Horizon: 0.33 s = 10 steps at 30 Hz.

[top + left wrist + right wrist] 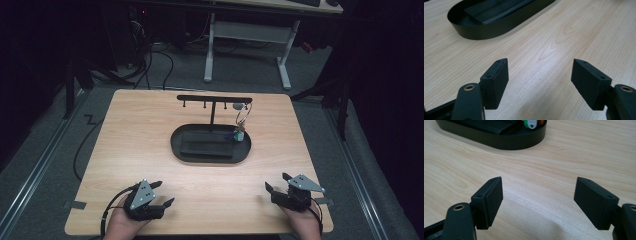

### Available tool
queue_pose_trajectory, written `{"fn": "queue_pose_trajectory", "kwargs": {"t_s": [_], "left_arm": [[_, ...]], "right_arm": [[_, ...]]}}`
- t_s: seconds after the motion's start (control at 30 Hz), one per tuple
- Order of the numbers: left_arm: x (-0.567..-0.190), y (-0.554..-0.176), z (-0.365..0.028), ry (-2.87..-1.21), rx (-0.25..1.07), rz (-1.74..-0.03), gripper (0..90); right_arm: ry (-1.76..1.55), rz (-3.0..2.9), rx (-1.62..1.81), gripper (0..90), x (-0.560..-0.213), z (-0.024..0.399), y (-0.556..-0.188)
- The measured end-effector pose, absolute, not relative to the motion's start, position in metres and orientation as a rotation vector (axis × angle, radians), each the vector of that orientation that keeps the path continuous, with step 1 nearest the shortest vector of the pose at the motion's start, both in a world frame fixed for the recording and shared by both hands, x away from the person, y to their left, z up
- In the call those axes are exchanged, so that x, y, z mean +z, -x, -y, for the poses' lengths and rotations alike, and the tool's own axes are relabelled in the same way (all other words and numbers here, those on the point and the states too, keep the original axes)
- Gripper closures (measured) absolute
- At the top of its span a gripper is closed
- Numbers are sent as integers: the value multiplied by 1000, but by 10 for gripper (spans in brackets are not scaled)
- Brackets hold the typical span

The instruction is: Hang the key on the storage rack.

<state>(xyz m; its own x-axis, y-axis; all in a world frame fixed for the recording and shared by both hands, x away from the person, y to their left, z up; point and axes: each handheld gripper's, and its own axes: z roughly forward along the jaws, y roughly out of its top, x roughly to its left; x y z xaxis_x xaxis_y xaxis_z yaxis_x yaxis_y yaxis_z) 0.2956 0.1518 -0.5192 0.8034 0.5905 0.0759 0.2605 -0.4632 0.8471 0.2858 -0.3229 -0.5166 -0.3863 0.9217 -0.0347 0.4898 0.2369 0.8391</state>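
Observation:
A black oval tray (pixel 175 145) lies at the middle of the wooden table, and a black T-shaped hook stand (pixel 214 98) rises from its back. A key ring with coloured tags (pixel 240 131) hangs from the stand's right end down to the tray's right side. A flat black pad (pixel 207 142) lies inside the tray. My left gripper (pixel 166 192) rests open near the front left edge, with bare wood between its jaws (pixel 540 75). My right gripper (pixel 276 180) sits open at the front right over bare wood (pixel 539 192). Ahead of it are the tray wall (pixel 511 141) and the tags (pixel 531 123).
The tray's wall (pixel 486 31) lies ahead of the left gripper, with the pad (pixel 496 10) inside. Bare wood runs between the tray and both hands. Beyond the table stand a desk with white legs (pixel 285 65) and loose cables (pixel 150 65) on the floor.

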Motion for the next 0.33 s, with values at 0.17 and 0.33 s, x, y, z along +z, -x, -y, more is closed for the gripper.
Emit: {"fn": "queue_pose_trajectory", "kwargs": {"t_s": [0.17,0.33], "left_arm": [[-518,-297,-153,-2065,453,-624,306],[-515,-296,-154,-2080,459,-614,326]], "right_arm": [[-1306,-1973,1033,236,-518,322,-285],[-1321,-1956,1040,236,-517,324,-284]]}}
